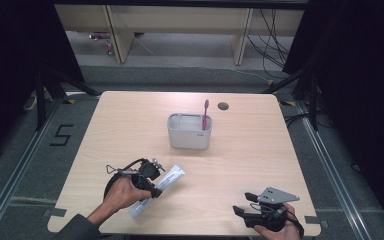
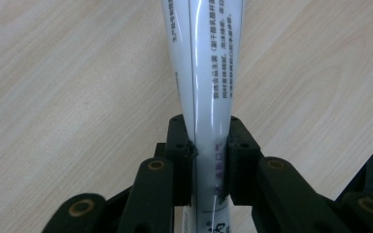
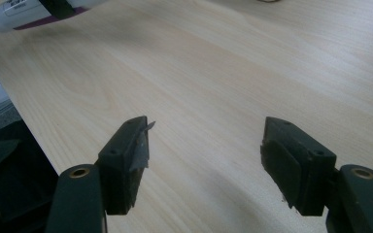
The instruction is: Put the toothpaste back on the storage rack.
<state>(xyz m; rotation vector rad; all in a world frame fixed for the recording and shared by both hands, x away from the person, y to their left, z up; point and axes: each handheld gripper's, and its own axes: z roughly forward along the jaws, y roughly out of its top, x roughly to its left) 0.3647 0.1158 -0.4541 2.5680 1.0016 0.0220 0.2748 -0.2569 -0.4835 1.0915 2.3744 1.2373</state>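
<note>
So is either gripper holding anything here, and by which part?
The left gripper clamps the white tube across its body, toward one end. The right gripper is open, holding nothing.

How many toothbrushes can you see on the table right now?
1. A pink toothbrush stands upright in the right side of the grey holder near the table's far middle. The holder's inside is partly hidden, so another could lie unseen.

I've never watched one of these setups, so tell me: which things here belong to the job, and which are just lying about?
In the job:
- white tube, clamped in the left gripper
- probably the grey holder with the pink toothbrush

Lying about:
- right gripper, open and idle
- cables on the floor beyond the table
</note>
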